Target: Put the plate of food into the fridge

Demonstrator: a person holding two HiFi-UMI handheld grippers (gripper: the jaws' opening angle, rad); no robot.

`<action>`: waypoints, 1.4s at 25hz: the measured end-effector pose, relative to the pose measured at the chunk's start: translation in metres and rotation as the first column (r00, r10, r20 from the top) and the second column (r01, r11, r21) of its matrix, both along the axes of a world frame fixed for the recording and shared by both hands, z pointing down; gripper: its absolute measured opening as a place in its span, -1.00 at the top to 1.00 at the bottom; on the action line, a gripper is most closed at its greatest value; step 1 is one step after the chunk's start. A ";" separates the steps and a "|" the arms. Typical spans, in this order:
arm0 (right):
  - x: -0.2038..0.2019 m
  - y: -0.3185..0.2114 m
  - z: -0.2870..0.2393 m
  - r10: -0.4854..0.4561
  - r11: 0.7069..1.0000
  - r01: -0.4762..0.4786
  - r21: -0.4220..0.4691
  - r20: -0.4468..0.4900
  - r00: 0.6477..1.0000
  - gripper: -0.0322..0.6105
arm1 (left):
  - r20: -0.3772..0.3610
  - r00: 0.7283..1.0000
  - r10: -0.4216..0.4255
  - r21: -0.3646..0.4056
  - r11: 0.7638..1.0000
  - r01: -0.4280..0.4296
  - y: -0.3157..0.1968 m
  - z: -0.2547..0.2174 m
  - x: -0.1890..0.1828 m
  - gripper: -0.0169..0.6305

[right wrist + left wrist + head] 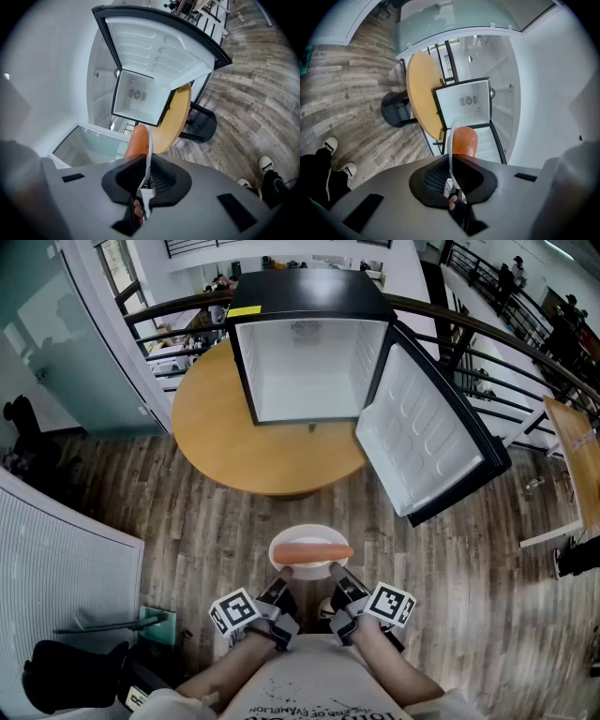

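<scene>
Two hand-held grippers carry a plate toward an open fridge. Nearest the person, the left gripper [281, 589] and right gripper [339, 589] sit side by side, each with its jaws closed on the near rim of the white plate [286, 563]. The left takes the near-left edge and the right the near-right. Each gripper view shows the thin rim pinched edge-on between the dark pads. The plate hangs just ahead of the grippers over the wood floor, well short of the table [225, 437]. On it lies an orange-red sausage [312, 552] with its long axis running left to right, square across the line of travel.

The fridge [309, 381] stands straight ahead on the far side of the round table. Its white cavity faces the person and is well apart from the plate. Its door [427, 442] is swung wide to the right, leaving the opening unobstructed.

Neither arm looks nearer to the fridge, as both grip at the same depth. The move ahead therefore seems to be a level push forward and up over the table edge by both together. The right gripper would pass closer to the door, and any tilt of the plate could roll the sausage forward or back.
</scene>
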State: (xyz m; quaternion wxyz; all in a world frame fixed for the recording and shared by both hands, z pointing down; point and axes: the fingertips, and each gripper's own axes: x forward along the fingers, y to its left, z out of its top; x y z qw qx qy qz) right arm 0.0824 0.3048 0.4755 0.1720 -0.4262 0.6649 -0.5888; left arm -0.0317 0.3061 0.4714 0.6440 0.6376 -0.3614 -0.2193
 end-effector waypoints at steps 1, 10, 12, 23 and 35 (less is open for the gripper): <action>0.000 0.000 0.000 -0.002 1.000 0.002 0.005 -0.007 1.000 0.75 | 0.010 1.000 -0.003 -0.020 1.000 0.003 0.002 0.002 -0.002 0.83; -0.001 0.001 0.003 0.004 1.000 -0.004 -0.005 0.002 1.000 0.76 | 0.010 1.000 -0.003 -0.043 0.999 0.003 0.004 0.005 -0.003 0.83; 0.000 0.000 0.003 0.006 1.000 -0.006 -0.005 0.006 1.000 0.76 | -0.001 1.000 0.000 -0.018 1.000 0.000 0.001 0.003 -0.001 0.83; -0.005 -0.001 0.003 0.003 1.000 -0.003 -0.001 0.002 1.000 0.76 | 0.009 1.000 0.002 -0.031 1.000 -0.001 0.001 0.006 -0.006 0.83; -0.025 0.001 0.006 0.004 1.000 -0.004 -0.008 -0.016 1.000 0.76 | 0.013 1.000 0.001 -0.065 0.998 -0.001 0.006 0.010 -0.029 0.83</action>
